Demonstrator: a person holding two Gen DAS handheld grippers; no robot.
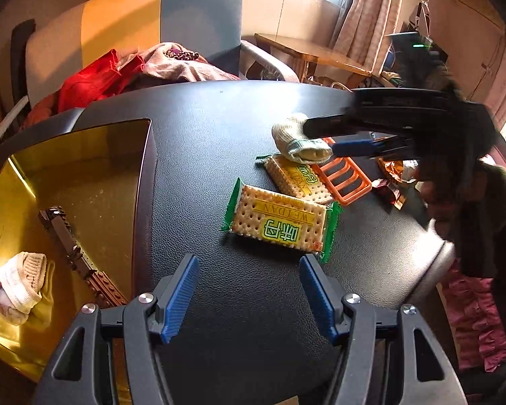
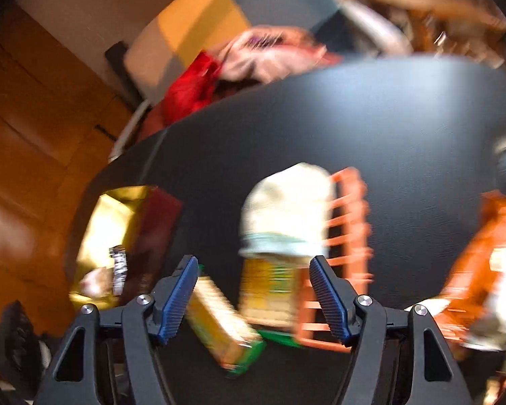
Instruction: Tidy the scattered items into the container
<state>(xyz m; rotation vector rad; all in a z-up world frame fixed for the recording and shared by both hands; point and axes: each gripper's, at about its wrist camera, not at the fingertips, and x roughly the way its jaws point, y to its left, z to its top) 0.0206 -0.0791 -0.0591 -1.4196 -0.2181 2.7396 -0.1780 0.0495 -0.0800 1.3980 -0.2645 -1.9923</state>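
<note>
Right wrist view is blurred: my right tongs gape wide near a pale sock; my left tongs also wide, nearest cracker pack clear.

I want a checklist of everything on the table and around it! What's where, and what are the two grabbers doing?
Surface: black leather-look table, dark and rounded.
Job's things: gold-lined container at the left holds a rolled sock and a brown brick strip. Still out: front cracker pack, second cracker pack partly under a pale sock, orange plastic rack, snack wrappers.
Clutter: red and pink clothes piled behind the table.
Grippers: left gripper open, facing the front pack; right gripper open near the pale sock, its view blurred.
Cables: nothing seen.
Surroundings: chair, wooden side table, curtains.
</note>
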